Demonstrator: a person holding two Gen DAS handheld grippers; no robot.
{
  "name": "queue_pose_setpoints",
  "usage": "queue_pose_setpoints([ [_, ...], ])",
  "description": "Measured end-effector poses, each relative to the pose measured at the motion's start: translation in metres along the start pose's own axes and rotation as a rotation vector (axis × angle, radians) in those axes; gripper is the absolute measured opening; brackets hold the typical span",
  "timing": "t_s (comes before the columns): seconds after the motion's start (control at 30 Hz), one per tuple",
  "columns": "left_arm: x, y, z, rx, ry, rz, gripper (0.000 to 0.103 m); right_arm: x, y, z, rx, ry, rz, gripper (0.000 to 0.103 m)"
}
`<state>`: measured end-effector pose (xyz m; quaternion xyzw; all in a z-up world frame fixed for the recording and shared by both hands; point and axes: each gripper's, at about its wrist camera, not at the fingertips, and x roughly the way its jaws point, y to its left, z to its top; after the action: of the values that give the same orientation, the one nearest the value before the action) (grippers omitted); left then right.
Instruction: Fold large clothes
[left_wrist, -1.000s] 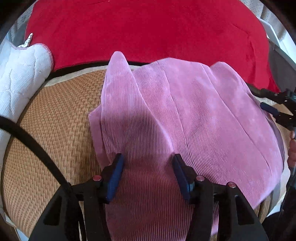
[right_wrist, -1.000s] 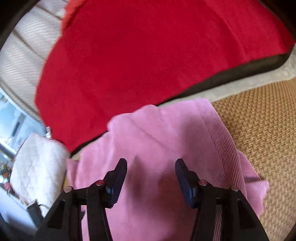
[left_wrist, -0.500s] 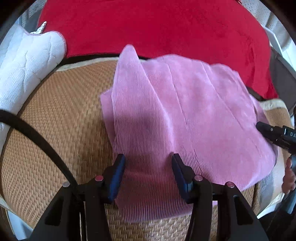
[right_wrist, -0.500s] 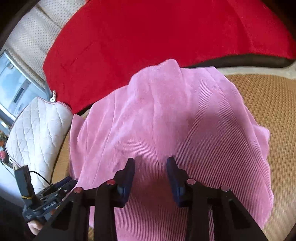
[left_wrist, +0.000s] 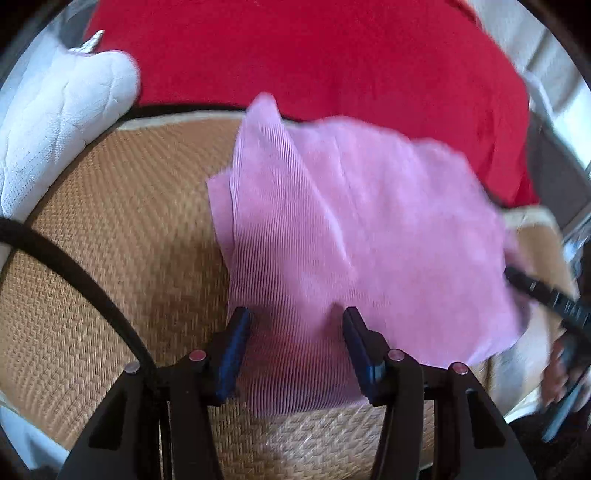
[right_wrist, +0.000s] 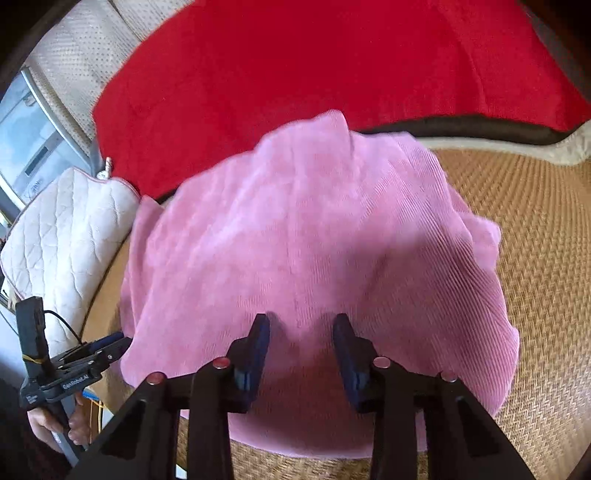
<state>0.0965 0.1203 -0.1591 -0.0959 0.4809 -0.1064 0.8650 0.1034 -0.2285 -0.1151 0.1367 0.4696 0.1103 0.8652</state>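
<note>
A pink corduroy garment (left_wrist: 369, 221) lies folded on a woven straw mat (left_wrist: 110, 258). My left gripper (left_wrist: 293, 317) hovers open over its near left edge, with cloth below the blue pads but not pinched. In the right wrist view the same garment (right_wrist: 314, 240) spreads wide, and my right gripper (right_wrist: 301, 321) stands over its near edge with jaws opening and no fold caught between them. The left gripper (right_wrist: 92, 350) shows at the lower left there, held by a hand. The right gripper (left_wrist: 535, 288) pokes in at the left wrist view's right edge.
A red blanket (left_wrist: 314, 55) covers the surface behind the mat. A white quilted cushion (left_wrist: 55, 129) sits at the mat's left, beyond the garment. A black cable (left_wrist: 74, 266) arcs across the left wrist view. Bare mat (right_wrist: 535, 221) lies right of the garment.
Both grippers have drawn back from the garment, so its near edge now shows. The right jaws stand narrower than a second ago. The garment has settled flatter.
</note>
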Motion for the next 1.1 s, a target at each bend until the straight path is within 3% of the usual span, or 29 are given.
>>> queue_pose_setpoints([
  [0.13,-0.008,0.013,0.014,-0.045,-0.063,0.029,0.053,-0.01,0.028,0.005,-0.051,-0.092,0.096,0.042],
  [0.27,-0.01,0.017,0.029,-0.109,-0.127,-0.008,0.053,0.006,0.047,0.006,-0.06,-0.078,0.156,0.042],
  [0.33,-0.003,0.016,0.035,-0.133,-0.117,-0.015,0.053,0.016,0.051,0.006,-0.059,-0.063,0.154,0.042],
  [0.47,0.031,0.032,0.04,-0.199,-0.022,0.049,0.053,0.038,0.044,0.006,-0.04,-0.024,0.116,0.041],
  [0.6,0.02,0.05,0.04,-0.293,-0.05,0.055,0.054,0.034,0.035,0.009,-0.016,-0.041,0.14,0.041],
  [0.73,-0.003,0.063,0.031,-0.36,-0.069,-0.024,0.054,0.021,0.037,0.009,-0.032,-0.102,0.156,0.041],
  [0.8,-0.017,0.064,0.025,-0.35,-0.099,-0.03,0.054,0.022,0.038,0.008,-0.032,-0.082,0.161,0.045],
  [0.87,-0.036,0.063,0.016,-0.332,-0.124,-0.037,0.061,0.03,0.04,0.006,-0.036,-0.037,0.136,0.046],
  [0.97,-0.066,0.049,0.0,-0.329,-0.124,-0.123,0.064,0.035,0.044,0.005,-0.048,-0.029,0.113,0.046],
  [1.1,-0.076,0.034,-0.032,-0.36,-0.132,-0.206,0.067,0.033,0.042,0.005,-0.019,-0.037,0.153,0.046],
])
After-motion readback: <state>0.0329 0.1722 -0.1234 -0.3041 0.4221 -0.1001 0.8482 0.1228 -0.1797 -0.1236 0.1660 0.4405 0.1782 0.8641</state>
